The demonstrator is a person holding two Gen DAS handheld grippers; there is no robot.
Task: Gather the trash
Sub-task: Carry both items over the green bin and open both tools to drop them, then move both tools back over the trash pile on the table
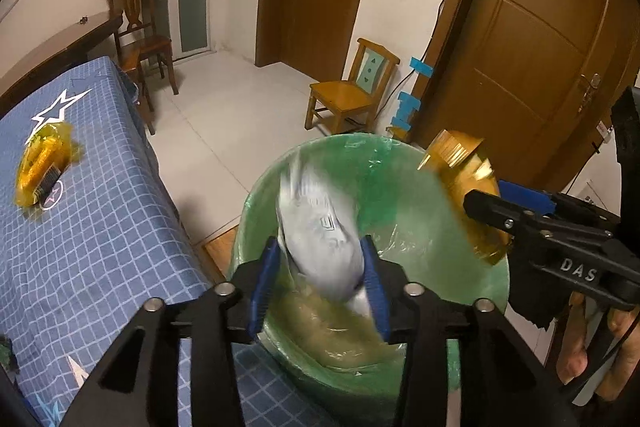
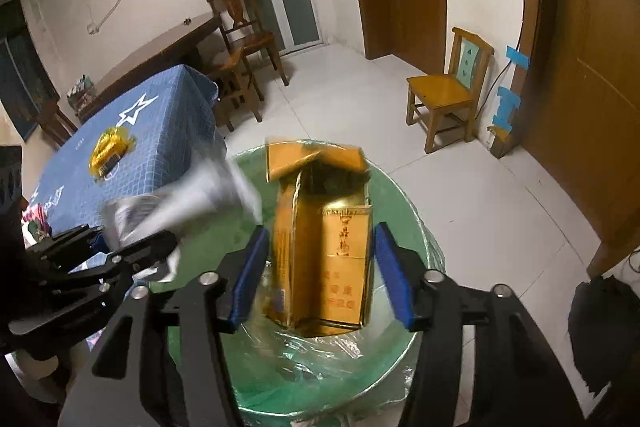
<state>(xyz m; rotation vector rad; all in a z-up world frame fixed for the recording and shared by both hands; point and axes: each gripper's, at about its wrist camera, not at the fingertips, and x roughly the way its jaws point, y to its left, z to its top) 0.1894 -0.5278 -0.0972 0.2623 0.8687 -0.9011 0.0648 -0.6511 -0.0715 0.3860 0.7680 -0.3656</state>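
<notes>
A trash bin (image 1: 400, 163) lined with a green bag (image 2: 416, 227) stands beside the table. My left gripper (image 1: 320, 283) is over the bin with a blurred silver-grey wrapper (image 1: 320, 227) between its blue pads; the pads stand a little off it and it looks to be falling. It also shows in the right wrist view (image 2: 172, 203). My right gripper (image 2: 320, 271) is over the bin, jaws apart on either side of a gold carton (image 2: 324, 247) with its top flap open; gaps show on both sides. The carton shows in the left wrist view (image 1: 464, 187).
A table with a blue checked cloth (image 1: 92, 211) stands at the left, with a yellow plastic wrapper (image 1: 44, 163) on it. A small yellow wooden chair (image 1: 352, 91), a dark chair (image 1: 140, 27) and brown doors (image 1: 532, 39) lie beyond on the tiled floor.
</notes>
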